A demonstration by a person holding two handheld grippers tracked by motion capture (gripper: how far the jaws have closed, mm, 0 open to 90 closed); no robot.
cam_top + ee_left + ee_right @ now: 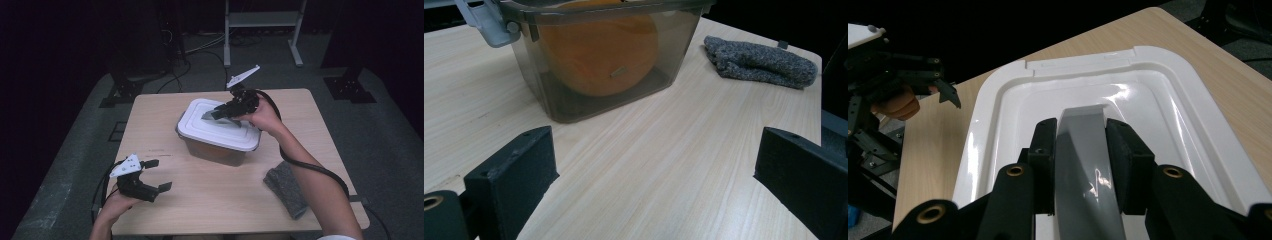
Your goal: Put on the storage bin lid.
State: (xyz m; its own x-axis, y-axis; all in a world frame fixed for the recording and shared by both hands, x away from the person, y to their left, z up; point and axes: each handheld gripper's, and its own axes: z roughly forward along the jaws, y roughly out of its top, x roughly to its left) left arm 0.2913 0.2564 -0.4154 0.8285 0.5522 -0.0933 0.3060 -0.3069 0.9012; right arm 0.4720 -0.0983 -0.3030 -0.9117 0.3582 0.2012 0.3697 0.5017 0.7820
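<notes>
At the bottom of the right gripper view, the right gripper (pixel 1081 150) is clenched on a grey handle (pixel 1085 165), its jaws pressing both sides. The handle lies on the white lid (pixel 998 100) of a box (pixel 215 150) at the centre of the high view, on a wooden table (pixel 225 200). The smoky box holds something round and orange (pixel 599 50). At the lower left of the high view, the left gripper (pixel 155 175) hovers released, jaws wide and holding nothing. A grey cloth (pixel 286 187) lies at the lower right, near the box.
</notes>
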